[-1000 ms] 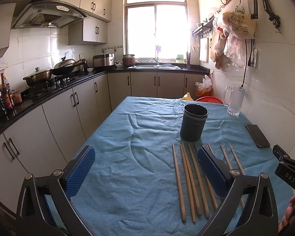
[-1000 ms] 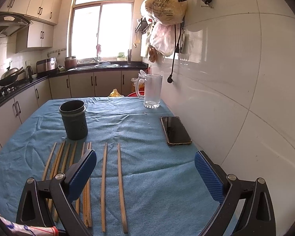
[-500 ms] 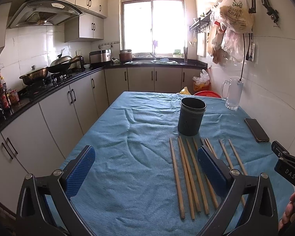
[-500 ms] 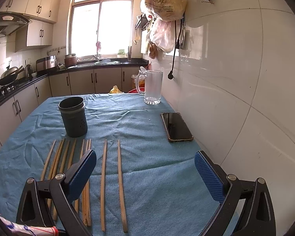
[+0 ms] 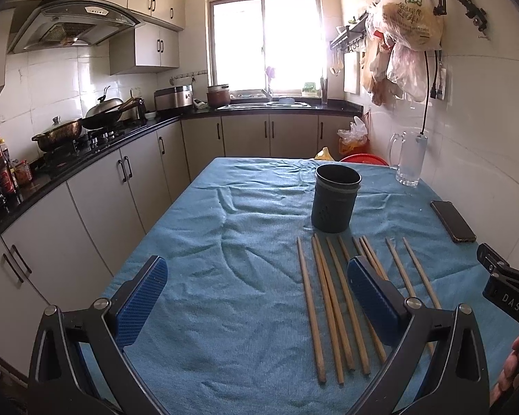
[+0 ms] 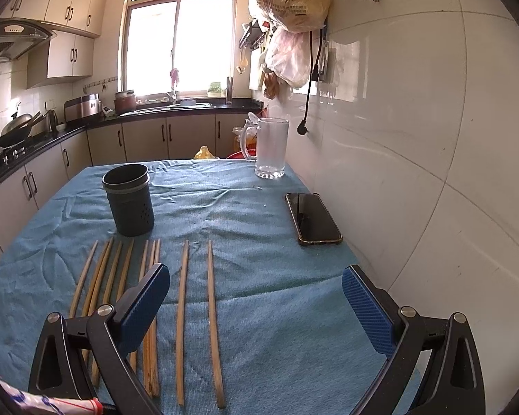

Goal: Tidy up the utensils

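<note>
Several wooden chopsticks (image 5: pixel 332 297) lie side by side on the blue cloth, pointing toward a dark round utensil holder (image 5: pixel 335 202) that stands upright just beyond them. They also show in the right wrist view (image 6: pixel 181 311), with the holder (image 6: pixel 129 199) at their far left end. My left gripper (image 5: pixel 256 297) is open and empty, above the cloth left of the chopsticks. My right gripper (image 6: pixel 256 302) is open and empty, above the rightmost chopsticks.
A black phone (image 6: pixel 313 218) lies on the cloth near the tiled wall on the right. A glass mug (image 6: pixel 268 148) stands at the far right corner. The blue-covered table (image 5: pixel 204 242) has kitchen cabinets (image 5: pixel 97 200) along its left. Bags (image 6: pixel 290 3) hang above.
Both views have tilted up and pulled back slightly, so the holder and chopsticks sit a little higher in frame. Nothing on the table has moved. Both grippers stay open.
</note>
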Motion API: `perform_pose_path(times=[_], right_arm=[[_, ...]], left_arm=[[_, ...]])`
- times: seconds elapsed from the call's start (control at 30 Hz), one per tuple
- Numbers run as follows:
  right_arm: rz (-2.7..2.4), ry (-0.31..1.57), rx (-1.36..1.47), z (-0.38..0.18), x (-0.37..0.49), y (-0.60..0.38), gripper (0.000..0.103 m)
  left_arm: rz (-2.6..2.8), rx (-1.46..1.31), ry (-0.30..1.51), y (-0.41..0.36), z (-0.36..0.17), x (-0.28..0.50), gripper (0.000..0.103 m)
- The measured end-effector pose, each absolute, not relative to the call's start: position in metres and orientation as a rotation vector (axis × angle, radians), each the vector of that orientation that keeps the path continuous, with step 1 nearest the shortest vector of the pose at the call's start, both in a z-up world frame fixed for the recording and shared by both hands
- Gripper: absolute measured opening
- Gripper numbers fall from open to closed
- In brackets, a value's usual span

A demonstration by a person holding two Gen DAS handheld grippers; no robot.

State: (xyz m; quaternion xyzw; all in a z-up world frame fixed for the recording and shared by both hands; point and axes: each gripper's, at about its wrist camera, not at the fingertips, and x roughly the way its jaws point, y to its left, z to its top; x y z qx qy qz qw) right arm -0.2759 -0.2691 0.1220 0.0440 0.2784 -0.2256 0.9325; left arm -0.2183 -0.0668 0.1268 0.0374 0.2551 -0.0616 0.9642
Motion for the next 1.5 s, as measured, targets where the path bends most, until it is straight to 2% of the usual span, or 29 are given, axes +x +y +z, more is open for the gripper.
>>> perform_pose_path(times=[1.03, 1.5], right_arm=[[-0.440, 0.637, 0.100, 0.105, -0.266, -0.269, 0.102], [-0.428, 0.688, 0.115, 0.091, -0.251, -0.280, 0.102]], left_arm=[[-0.140, 0.088, 0.603, -0.069, 0.110, -0.205, 0.103], [-0.128, 0.109, 0.697, -0.071, 0.091, -0.180, 0.103]])
